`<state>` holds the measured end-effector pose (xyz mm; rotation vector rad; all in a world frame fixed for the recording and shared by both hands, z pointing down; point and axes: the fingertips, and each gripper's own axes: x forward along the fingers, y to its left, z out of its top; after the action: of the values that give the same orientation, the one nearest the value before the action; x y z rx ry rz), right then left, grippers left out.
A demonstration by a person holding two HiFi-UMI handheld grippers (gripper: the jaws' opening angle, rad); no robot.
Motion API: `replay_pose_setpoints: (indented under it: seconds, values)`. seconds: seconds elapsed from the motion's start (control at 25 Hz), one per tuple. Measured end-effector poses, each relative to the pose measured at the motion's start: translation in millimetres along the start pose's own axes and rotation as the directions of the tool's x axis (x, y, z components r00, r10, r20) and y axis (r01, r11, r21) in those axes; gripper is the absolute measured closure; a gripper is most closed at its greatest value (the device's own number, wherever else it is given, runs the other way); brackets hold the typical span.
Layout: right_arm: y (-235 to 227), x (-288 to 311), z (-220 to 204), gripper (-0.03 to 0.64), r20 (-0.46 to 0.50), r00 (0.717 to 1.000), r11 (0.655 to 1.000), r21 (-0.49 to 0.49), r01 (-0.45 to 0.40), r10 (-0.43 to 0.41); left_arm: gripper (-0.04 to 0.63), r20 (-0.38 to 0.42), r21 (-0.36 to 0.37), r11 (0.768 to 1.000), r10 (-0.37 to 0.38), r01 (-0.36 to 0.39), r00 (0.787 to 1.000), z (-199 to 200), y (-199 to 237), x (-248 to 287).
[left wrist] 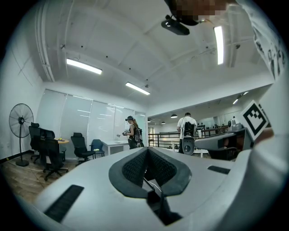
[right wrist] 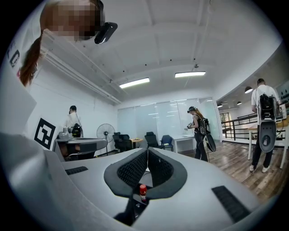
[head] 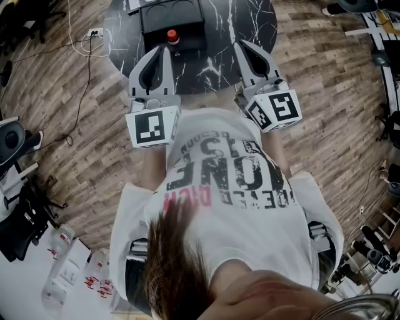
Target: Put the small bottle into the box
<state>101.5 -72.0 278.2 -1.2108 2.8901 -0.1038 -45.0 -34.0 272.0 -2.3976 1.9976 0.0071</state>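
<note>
- Person's hair (head: 172, 262) and shirt fill the near view.
- Left gripper (head: 157, 53) and right gripper (head: 244, 47) are both closed and empty, held level over the near edge of the table (head: 250, 19).
- Bottle (head: 173, 37) stands at the near side of the box (head: 172, 15). Whether it is inside or just outside is unclear, so progress is unsettled.

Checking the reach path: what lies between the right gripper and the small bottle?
Head view: between right gripper and small bottle, just bare marble table, beside the near corner of the black box.
</note>
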Motion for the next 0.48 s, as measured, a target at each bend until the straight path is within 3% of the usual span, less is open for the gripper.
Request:
replay_pose_setpoints:
  seconds: [0.48]
  values:
    - [4.2,-6.1,0.3,0.615,-0.003,1.000,1.000,-0.018,-0.016,0.016,0.591,0.011,0.003,1.000,0.020,-0.020,1.000,2.1,-4.0,-9.1]
